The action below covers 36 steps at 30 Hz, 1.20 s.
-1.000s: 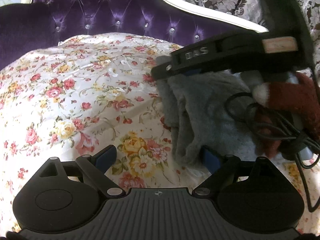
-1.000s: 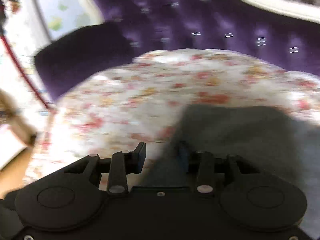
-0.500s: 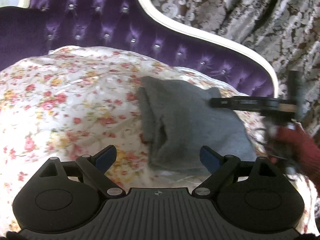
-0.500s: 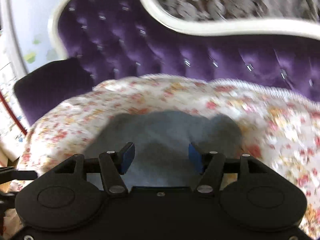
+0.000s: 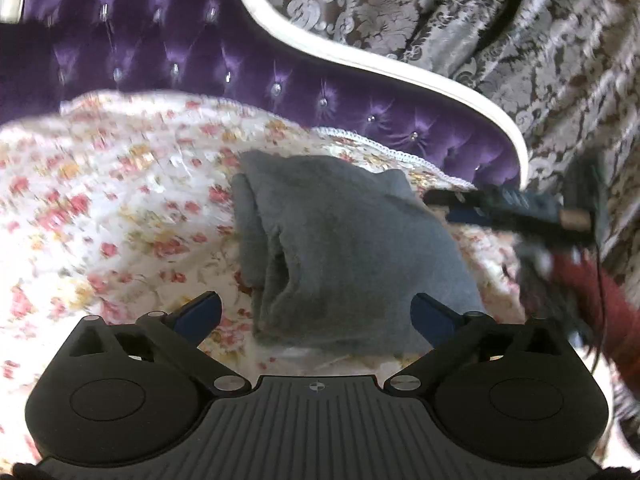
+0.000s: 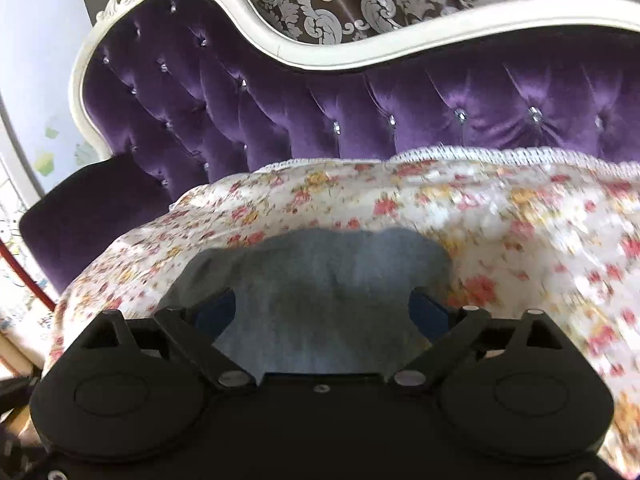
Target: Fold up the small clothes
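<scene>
Floral bedding (image 5: 120, 208) covers the work surface in both wrist views, and I find no box, basket or other container on it. Nearest me in the left view, my left gripper (image 5: 316, 316) is spreading its jaws, the blue pads standing either side of the near edge of the grey garment (image 5: 344, 248) without pressing on it. In the right view, my right gripper (image 6: 322, 312) is likewise opening, with grey cloth showing between its pads but not pinched. The garment lies loose on the bedding, already doubled over, a rolled fold running down its left side in the left view. I judge it light, soft and limp, a fleecy knit that should not slip from the pads but will sag and unfold if lifted by one point. A corner or the doubled near edge looks the safest hold, taken through all layers, one gripper to each side. Beyond the garment the bedding's white lace hem meets the purple tufted headboard (image 6: 400, 100), with a patterned curtain (image 5: 480, 40) behind.
</scene>
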Each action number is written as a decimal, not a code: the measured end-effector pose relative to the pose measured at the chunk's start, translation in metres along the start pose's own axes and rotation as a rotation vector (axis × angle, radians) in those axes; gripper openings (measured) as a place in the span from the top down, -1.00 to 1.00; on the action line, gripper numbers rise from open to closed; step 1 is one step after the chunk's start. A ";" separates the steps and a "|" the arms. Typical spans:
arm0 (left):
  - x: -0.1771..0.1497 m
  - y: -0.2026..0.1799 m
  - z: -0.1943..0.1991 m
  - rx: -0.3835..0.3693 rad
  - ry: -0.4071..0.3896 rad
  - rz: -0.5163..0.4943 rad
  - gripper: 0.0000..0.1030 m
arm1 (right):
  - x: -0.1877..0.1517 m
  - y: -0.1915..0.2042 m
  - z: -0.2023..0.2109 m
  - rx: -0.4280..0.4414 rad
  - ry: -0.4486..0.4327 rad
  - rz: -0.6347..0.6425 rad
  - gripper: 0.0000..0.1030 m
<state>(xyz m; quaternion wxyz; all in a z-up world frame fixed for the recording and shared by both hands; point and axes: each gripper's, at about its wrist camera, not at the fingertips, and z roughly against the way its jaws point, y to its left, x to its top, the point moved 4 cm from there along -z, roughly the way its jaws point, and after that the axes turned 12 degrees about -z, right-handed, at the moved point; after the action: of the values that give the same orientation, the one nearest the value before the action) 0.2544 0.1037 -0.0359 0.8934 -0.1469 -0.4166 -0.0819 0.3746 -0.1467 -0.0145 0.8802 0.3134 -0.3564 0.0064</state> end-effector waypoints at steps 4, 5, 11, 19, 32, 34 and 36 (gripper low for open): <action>0.002 0.008 -0.023 -0.080 0.068 0.085 -0.99 | -0.011 -0.025 0.013 0.059 0.018 -0.126 -0.88; 0.001 0.009 -0.029 -0.088 0.088 0.093 -0.99 | -0.012 -0.032 0.013 0.080 0.024 -0.166 -0.88; 0.002 0.013 -0.057 -0.134 0.136 0.136 -0.99 | -0.022 -0.051 0.002 0.176 0.059 -0.303 -0.89; 0.017 0.018 -0.085 -0.233 0.130 0.210 -0.98 | -0.017 -0.042 -0.020 0.271 0.067 -0.330 -1.00; 0.012 0.026 -0.085 -0.289 0.145 0.287 0.29 | -0.022 -0.039 -0.025 0.249 0.106 -0.377 0.07; 0.011 0.022 -0.078 -0.307 0.139 0.299 0.29 | -0.024 -0.038 -0.017 0.242 0.091 -0.382 0.08; 0.009 0.013 -0.066 -0.315 0.137 0.281 0.31 | -0.025 -0.033 -0.005 0.240 0.078 -0.384 0.09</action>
<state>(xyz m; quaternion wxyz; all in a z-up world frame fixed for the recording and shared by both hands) 0.3113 0.0938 -0.0714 0.8882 -0.3353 -0.3125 -0.0304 0.3668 -0.1652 -0.0515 0.8349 0.4773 -0.2524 -0.1068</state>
